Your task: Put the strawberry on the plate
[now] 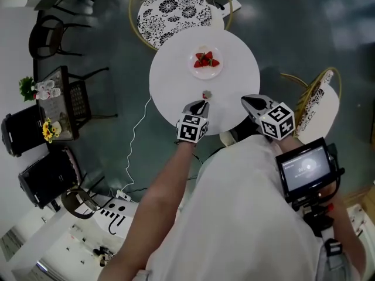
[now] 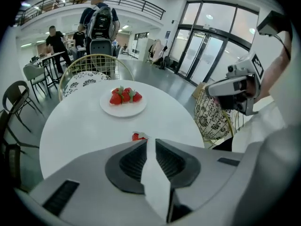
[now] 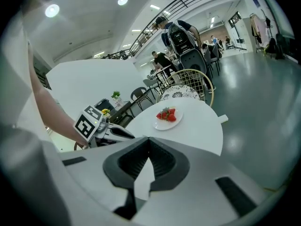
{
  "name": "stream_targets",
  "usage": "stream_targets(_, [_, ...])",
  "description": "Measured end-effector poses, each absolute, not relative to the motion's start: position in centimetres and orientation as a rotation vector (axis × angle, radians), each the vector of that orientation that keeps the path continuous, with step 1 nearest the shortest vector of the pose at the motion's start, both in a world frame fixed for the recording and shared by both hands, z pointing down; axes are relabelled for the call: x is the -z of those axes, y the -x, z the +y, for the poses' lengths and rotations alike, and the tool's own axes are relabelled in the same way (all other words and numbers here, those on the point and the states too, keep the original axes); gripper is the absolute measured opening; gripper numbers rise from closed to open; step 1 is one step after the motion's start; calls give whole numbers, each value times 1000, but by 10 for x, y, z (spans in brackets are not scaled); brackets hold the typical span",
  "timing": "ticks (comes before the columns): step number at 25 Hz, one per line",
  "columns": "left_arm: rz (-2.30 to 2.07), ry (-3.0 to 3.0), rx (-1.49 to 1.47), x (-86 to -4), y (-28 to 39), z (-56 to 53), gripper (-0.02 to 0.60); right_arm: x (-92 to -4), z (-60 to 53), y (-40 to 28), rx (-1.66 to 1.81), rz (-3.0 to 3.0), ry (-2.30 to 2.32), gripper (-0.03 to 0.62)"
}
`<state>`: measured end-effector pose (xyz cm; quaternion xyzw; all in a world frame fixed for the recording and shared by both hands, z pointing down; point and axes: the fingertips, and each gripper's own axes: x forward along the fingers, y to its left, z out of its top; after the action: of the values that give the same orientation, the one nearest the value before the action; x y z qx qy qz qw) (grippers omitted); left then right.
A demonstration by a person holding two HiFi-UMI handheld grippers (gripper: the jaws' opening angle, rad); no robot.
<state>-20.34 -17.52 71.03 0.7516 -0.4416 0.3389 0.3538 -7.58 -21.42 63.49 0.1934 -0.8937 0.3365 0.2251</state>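
the left gripper (image 2: 150,144) has its jaws drawn all but together, with only a thin slit between the ribbed pads and nothing in that slit. just past its tips the loose strawberry (image 2: 138,136) lies on the bare top, leafy cap on, apart from the jaws and untouched. it sits between the middle and the near edge of the round white table (image 1: 170,81). the right gripper (image 3: 148,142) has its jaws pressed together at the tips and carries nothing. it hangs over the table's near right edge, beside the left one and off to the side of the berry

the step in hand looks like the reach for the pick-up, with the left gripper lined up on the berry but not yet ready to take it. the next move calls for spreading those jaws wide enough to pass either side of the fruit and lowering them around it. the close should be soft, since the fruit would likely bruise or slip under a hard squeeze. then comes the carry toward the far side

the white plate (image 1: 218,72) stands a little beyond the table's middle, toward the far edge by the patterned chair (image 1: 173,7). it holds a small heap of red strawberries (image 1: 206,59) bunched at its centre. bare rim shows all round them, so there looks to be room to set one more beside the heap
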Motion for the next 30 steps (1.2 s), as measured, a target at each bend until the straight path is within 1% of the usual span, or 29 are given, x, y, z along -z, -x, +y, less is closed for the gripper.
stream_targets(1, [-1140, -1949, -895, -711, 204, -178, 59, -636, -215, 75, -931, -2463, -537, 5])
stream_targets(2, [-1138, -1953, -914, -713, 205, -180, 74, -636, -215, 74, -934, -2460, -542, 5])
stream_targets(5, [-1131, -1962, -967, -717, 206, -184, 102, -638, -214, 70, -949, -2447, -562, 5])
stream_targets(7, [-1117, -1981, -999, -721, 207, -186, 109, -639, -214, 67, -959, -2439, -577, 5])
stream_targets(11, [-1092, -2017, -1066, -731, 211, -191, 153, -642, -216, 62, -972, -2427, -604, 5])
stream_targets(22, [-975, -2001, -1289, -752, 217, -194, 158, -644, -220, 53, -1003, -2408, -656, 5])
stream_targets(30, [-987, -2016, -1258, -747, 216, -198, 153, -645, -221, 53, -1009, -2402, -660, 5])
